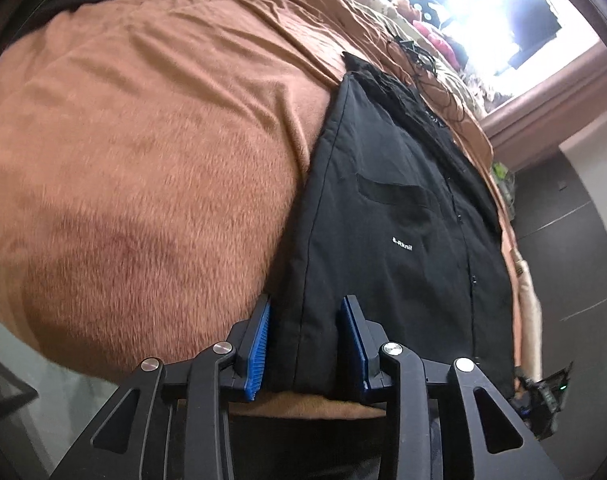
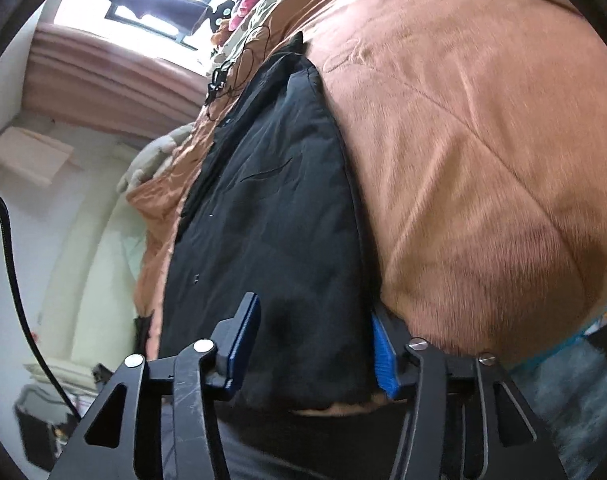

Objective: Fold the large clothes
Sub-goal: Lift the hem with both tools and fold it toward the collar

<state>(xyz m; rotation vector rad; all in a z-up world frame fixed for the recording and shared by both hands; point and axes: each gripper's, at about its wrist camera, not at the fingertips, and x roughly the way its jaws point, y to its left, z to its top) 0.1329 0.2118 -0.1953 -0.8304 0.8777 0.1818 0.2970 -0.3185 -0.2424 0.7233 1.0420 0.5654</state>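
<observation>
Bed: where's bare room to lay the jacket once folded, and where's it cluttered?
Free: the brown blanket beside the black jacket, on its side away from the bed edge. Crowded: the far end near the window, with cables and piled cloth.

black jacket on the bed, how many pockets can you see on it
1: a slanted pocket opening on the black jacket, above the small white logo in the left wrist view. Others may be hidden by folds.

Both wrist cameras look forward and down along their fingers, close over the bed's (image 1: pixel 143 160) near edge. Both show the black jacket (image 1: pixel 391 208), running toward the window (image 1: pixel 483 12) at twelve o'clock.
</observation>
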